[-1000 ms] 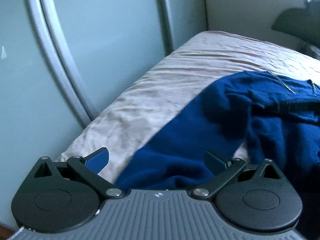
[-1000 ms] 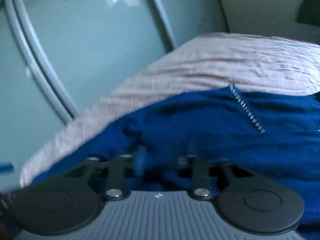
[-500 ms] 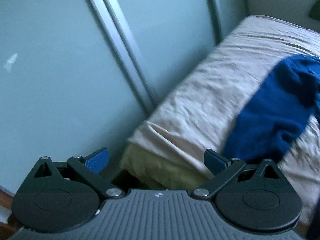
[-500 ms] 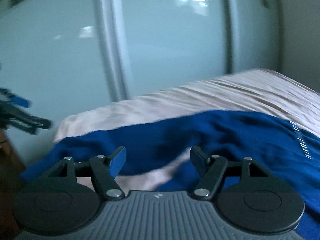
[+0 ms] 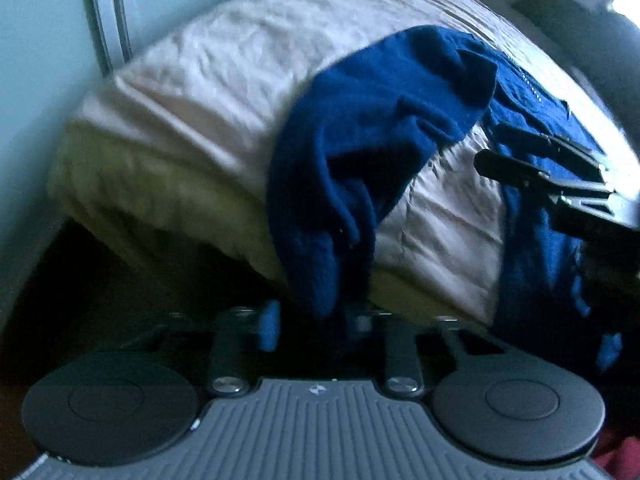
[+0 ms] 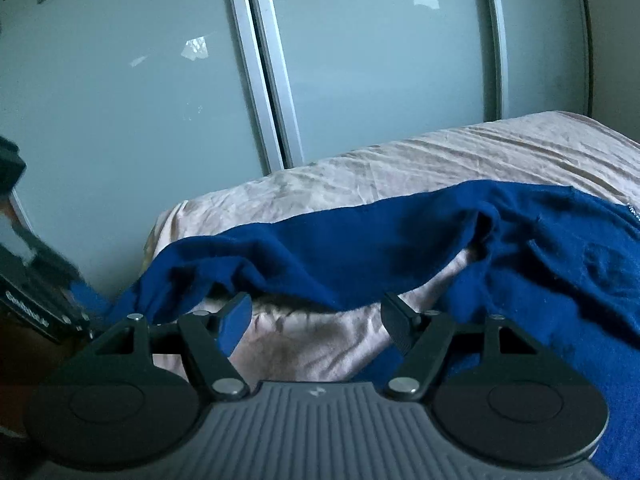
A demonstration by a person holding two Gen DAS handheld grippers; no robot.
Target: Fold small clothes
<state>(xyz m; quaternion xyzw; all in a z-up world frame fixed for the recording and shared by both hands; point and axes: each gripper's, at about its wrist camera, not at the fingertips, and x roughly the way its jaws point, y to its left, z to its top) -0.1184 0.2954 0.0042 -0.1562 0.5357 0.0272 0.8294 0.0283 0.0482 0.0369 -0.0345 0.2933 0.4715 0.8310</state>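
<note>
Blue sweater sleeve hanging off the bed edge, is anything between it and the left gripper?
Nothing visible. The left gripper is closing with the blue sweater sleeve end between its fingers; whether they press it yet is too blurred to tell.

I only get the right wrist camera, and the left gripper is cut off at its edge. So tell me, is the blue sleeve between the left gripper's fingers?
Observer: Yes. The sleeve hangs over the edge of the bed, and its end is between the fingers of the left gripper. The jaws are closing but not yet pinching it.
Operator: Where does my right gripper sit from there?
Observer: The right gripper is over the bed, beside the body of the top. Its jaws are opening with nothing between them.
</note>
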